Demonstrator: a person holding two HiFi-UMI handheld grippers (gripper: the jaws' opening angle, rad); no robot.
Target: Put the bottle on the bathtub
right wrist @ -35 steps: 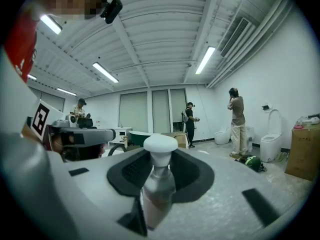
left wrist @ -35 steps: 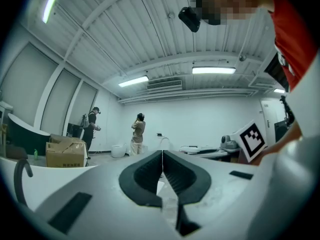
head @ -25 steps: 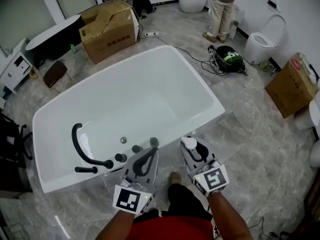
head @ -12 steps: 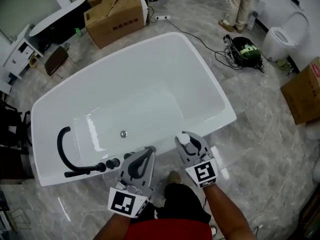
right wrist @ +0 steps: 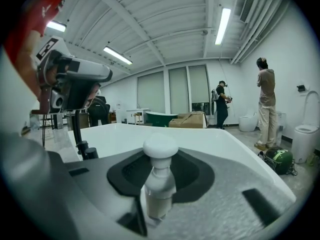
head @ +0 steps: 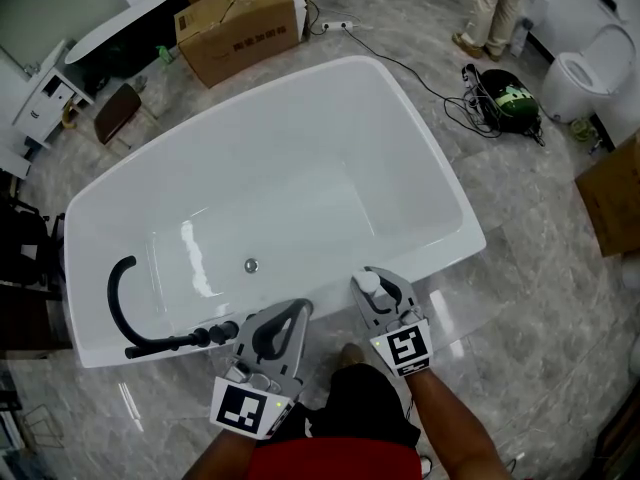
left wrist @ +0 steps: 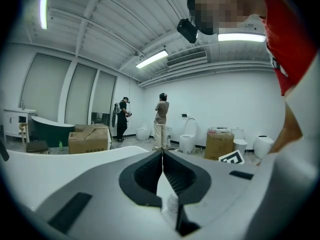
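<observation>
Right tool clenched on bottle, white cap upright between jaws, at near rim of bathtub; contact with rim unclear. Left tool just left of it, jaws pressed together, nothing between. Black faucet farther left of left tool, on tub rim

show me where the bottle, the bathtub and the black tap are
bottle (right wrist: 159, 180): right gripper view, on its neck just below the round cap.
bathtub (head: 290, 208): head view, on the bare white floor of the basin.
black tap (head: 111, 303): head view, on the curved spout.
</observation>
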